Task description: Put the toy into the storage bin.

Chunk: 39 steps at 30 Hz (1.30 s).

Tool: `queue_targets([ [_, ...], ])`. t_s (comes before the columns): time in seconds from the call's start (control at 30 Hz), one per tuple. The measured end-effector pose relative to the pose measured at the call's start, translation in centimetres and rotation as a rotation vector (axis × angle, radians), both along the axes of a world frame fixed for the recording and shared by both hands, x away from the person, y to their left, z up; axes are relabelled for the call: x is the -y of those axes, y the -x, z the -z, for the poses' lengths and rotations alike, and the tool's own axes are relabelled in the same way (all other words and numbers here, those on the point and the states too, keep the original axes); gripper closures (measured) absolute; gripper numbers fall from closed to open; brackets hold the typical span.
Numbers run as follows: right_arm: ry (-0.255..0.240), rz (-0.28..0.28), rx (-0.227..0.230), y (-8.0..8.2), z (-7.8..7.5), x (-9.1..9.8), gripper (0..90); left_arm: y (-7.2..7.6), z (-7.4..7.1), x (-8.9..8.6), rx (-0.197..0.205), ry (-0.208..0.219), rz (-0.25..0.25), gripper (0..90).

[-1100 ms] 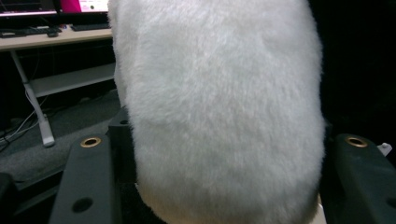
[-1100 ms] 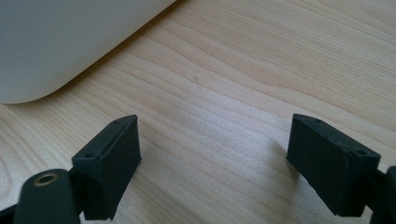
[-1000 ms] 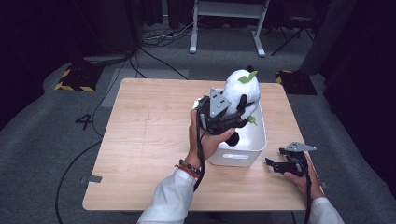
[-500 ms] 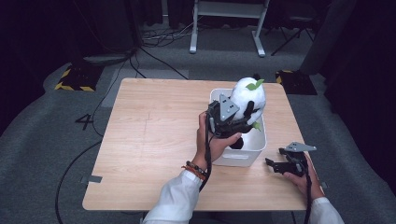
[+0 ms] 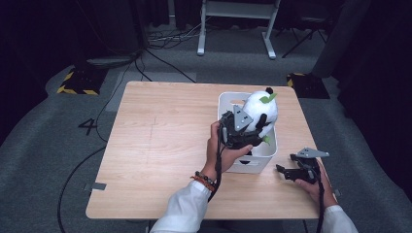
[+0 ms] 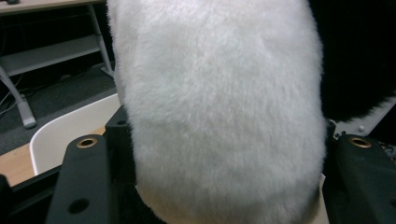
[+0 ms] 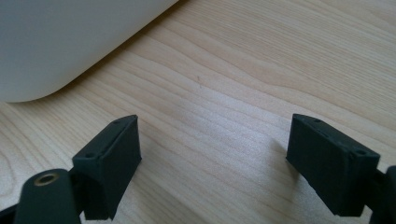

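Pale wood makes up the table, bare across its left half. Right of centre, the left gripper has its fingers pinching a white plush toy, though they have just been easing apart with the toy between them. The toy stands partly inside the white bin, so the placing looks nearly finished; letting go and drawing back remain. Farther right, the right gripper rests on the table with fingers spread and nothing between them. Grey carpet, cables and dark curtains surround everything.
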State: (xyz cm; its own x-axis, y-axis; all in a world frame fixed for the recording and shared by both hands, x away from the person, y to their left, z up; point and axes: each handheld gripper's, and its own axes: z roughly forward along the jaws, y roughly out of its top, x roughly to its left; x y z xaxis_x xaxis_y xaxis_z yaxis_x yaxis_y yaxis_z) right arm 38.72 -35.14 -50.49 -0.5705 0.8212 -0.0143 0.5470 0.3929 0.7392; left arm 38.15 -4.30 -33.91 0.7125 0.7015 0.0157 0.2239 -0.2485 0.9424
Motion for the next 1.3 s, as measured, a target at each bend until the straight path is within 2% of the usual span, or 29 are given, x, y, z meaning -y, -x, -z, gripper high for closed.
queue_targets([
  [0.2, 0.000, -0.001, 0.000, 0.0, 0.0, 0.0, 17.4, 0.2, 0.1, 0.2, 0.004, -0.030, -0.005, 33.8],
  [0.33, 0.000, -0.001, 0.000, 0.0, 0.0, 0.0, 17.4, 0.2, 0.3, 0.2, 0.002, -0.066, -0.007, 32.5],
  [0.9, 0.000, -0.001, 0.000, 0.0, 0.0, 0.0, 17.4, -0.1, 1.1, 0.0, -0.034, -0.128, 0.001, 28.2],
  [1.3, 0.000, -0.001, 0.000, 0.0, 0.0, 0.0, 17.4, 0.1, 1.7, 0.8, -0.054, -0.239, 0.019, 23.1],
])
